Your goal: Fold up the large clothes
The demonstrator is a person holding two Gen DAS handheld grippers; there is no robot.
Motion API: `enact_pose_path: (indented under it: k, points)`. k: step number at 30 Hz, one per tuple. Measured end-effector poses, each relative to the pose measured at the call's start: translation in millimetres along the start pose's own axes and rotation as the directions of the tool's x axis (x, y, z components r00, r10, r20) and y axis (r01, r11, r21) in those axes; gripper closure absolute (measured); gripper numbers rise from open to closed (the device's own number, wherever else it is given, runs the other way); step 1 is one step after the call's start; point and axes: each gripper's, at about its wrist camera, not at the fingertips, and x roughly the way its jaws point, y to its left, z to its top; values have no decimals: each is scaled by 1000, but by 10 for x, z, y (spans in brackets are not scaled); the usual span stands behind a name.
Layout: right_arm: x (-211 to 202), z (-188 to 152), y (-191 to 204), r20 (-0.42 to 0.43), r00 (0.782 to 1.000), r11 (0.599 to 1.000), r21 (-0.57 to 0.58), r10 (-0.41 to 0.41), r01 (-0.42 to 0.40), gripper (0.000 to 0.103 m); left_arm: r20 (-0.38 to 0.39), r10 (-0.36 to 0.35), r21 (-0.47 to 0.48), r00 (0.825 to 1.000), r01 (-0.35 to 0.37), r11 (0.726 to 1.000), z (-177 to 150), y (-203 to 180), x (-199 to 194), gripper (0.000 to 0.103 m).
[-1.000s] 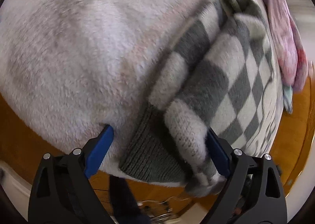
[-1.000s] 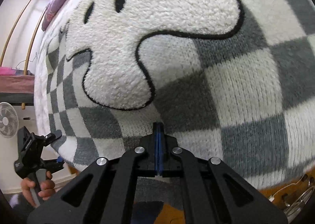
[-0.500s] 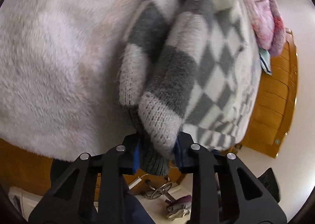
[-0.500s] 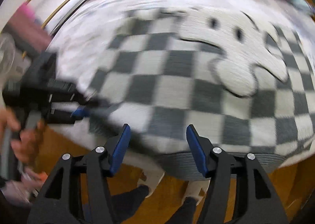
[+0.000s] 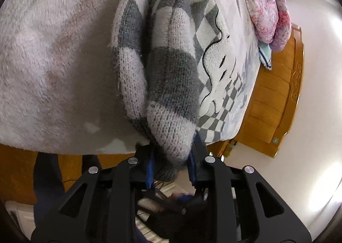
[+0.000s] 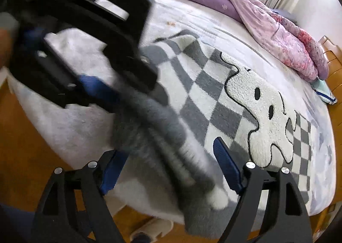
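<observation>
A grey-and-white checkered knit sweater [image 6: 213,84] with a fluffy white cartoon figure lies on the bed. My left gripper [image 5: 171,159] is shut on the sweater's sleeve [image 5: 168,97] near its ribbed cuff and holds it lifted. In the right wrist view the left gripper [image 6: 85,35] shows large and blurred at upper left, with the grey sleeve [image 6: 162,136] hanging from it. My right gripper [image 6: 168,164] is open, its blue pads either side of the hanging sleeve. Whether they touch it I cannot tell.
A white fluffy blanket [image 5: 53,61] covers the bed's near side. A pink-purple duvet [image 6: 267,20] is bunched at the far side. The wooden bed frame [image 5: 275,97] and orange floor [image 6: 23,149] border the mattress. A small striped cloth [image 6: 323,91] lies by the headboard.
My left gripper closed on the sleeve and lifted it. My right gripper let go of the sweater, opened, and swung over beneath the raised sleeve.
</observation>
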Motion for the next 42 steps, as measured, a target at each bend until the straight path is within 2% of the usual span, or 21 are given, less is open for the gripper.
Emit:
enact_pose_path:
  k: [2,3,4,6,8,9,10,14,15,16,17,19,21,24,28,30,32,35,36,39,42]
  points:
    - [87,8,-88,-46,996,996,56,71,-68,66,-19,23,-18,1000,-23,1000,17,75,-23,77]
    - [98,11,-128,-59,993,992,83,98,-93,70,-28,26,-20,999,-27,999,36,90,-14,77]
    - [90,22,-143,-66,992,990,90,111,-105,78,-37,30,-30,999,-31,999,61,104,1,73]
    - [49,47,-159,-74,990,989,96,118,-110,82,-32,35,-51,999,-37,998,101,82,18,60]
    - [-22,60,-239,-69,989,983,137,132,-122,84,29,109,-40,994,-108,993,155,45,-56,26]
    - [-53,62,-293,-66,987,977,166,144,-132,84,90,168,-21,982,-166,986,215,-16,-122,21]
    - [-99,71,-373,-59,985,968,205,163,-148,85,116,193,-12,974,-193,981,270,-54,-150,17]
    - [-311,155,-576,-20,984,947,277,177,-164,85,128,249,6,960,-251,968,611,-260,-85,17]
    - [-362,173,-615,-13,984,942,291,177,-165,85,155,277,26,948,-284,959,697,-369,-65,17]
    - [-424,183,-700,-2,982,928,328,188,-177,85,180,294,47,939,-307,951,748,-459,-55,27]
    - [-461,174,-742,4,980,918,350,197,-186,85,221,291,87,931,-316,945,780,-580,-63,60]
    - [-557,157,-872,26,974,887,409,225,-216,86,255,313,133,915,-354,926,790,-824,-90,68]
    - [-690,112,-1071,67,968,837,490,243,-244,86,280,285,202,917,-346,916,698,-1116,-139,71]
    - [-918,30,-1436,141,961,759,590,237,-274,86,313,249,320,916,-349,881,463,-1591,-158,73]
    - [-1210,-295,-1958,249,945,608,724,210,-326,86,349,220,488,911,-377,787,86,-2238,51,73]
    - [-1240,-560,-2229,284,938,505,791,198,-346,86,351,227,580,909,-401,709,-124,-2610,329,73]
    - [-1209,-733,-2476,286,940,438,832,184,-340,86,339,236,634,911,-407,658,-274,-2876,635,73]
    - [-1171,-943,-2831,247,954,412,862,167,-296,86,360,274,696,892,-453,557,-492,-3233,1229,73]
    - [-1140,-1047,-2955,242,954,382,876,177,-294,86,362,287,701,887,-462,543,-533,-3311,1394,73]
    - [-1050,-1333,-3331,252,945,294,905,210,-307,86,333,320,713,887,-459,530,-615,-3524,1947,73]
    - [-991,-1596,-3651,256,937,247,917,238,-313,87,321,364,735,874,-472,486,-680,-3744,2496,73]
